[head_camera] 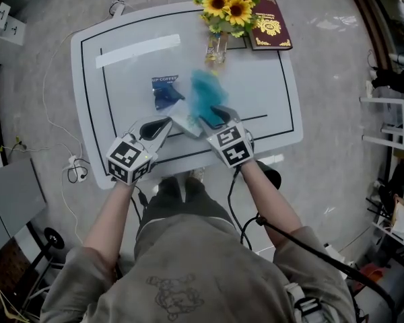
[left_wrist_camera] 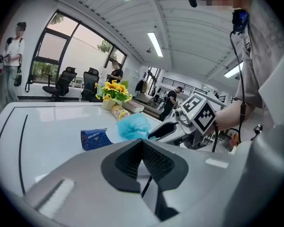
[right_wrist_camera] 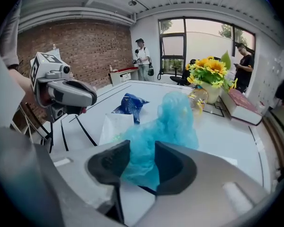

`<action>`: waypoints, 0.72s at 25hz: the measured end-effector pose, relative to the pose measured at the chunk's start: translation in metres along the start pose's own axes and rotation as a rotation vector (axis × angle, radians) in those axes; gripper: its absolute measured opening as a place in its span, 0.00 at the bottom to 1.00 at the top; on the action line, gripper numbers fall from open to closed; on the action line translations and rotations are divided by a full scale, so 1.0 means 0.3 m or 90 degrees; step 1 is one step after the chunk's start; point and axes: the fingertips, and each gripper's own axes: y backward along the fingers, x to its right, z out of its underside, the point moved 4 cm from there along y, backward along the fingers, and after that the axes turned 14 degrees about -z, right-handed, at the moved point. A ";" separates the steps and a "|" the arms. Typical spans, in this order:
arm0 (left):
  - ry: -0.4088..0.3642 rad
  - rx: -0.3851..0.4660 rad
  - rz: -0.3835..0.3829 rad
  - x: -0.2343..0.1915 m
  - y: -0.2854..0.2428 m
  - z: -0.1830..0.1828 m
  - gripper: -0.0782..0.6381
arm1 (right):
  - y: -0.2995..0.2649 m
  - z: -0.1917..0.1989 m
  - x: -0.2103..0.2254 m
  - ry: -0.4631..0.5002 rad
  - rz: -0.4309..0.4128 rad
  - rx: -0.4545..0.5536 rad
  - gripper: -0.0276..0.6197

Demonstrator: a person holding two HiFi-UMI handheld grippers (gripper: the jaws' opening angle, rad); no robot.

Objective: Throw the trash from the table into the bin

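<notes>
A crumpled cyan plastic bag [head_camera: 205, 96] [right_wrist_camera: 173, 126] lies over the middle of the white table [head_camera: 262, 93], and my right gripper [head_camera: 219, 118] [right_wrist_camera: 142, 167] is shut on its near end, the pads pressing both sides. Beside it are a white wrapper [head_camera: 186, 121] [right_wrist_camera: 114, 126] and a blue coffee packet [head_camera: 165, 91] [left_wrist_camera: 95, 138]. My left gripper [head_camera: 158, 128] [left_wrist_camera: 142, 162] hovers low over the table's front left, jaws together with nothing between them. No bin is in view.
At the table's far edge stand a vase of sunflowers [head_camera: 229, 2] and a dark red book [head_camera: 269, 24]. A strip of white tape [head_camera: 138, 50] lies at the back left. Cables [head_camera: 74, 170] trail on the floor to the left.
</notes>
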 end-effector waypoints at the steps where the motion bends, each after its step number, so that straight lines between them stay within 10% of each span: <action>1: 0.000 -0.003 0.001 0.000 -0.004 0.007 0.10 | -0.003 0.002 0.003 -0.004 0.001 -0.001 0.28; 6: 0.002 -0.009 0.000 -0.004 -0.016 0.022 0.10 | -0.026 0.036 0.009 -0.006 -0.010 -0.032 0.06; 18: 0.008 -0.022 0.000 -0.007 -0.014 0.044 0.10 | -0.038 0.058 0.002 -0.015 -0.020 -0.042 0.05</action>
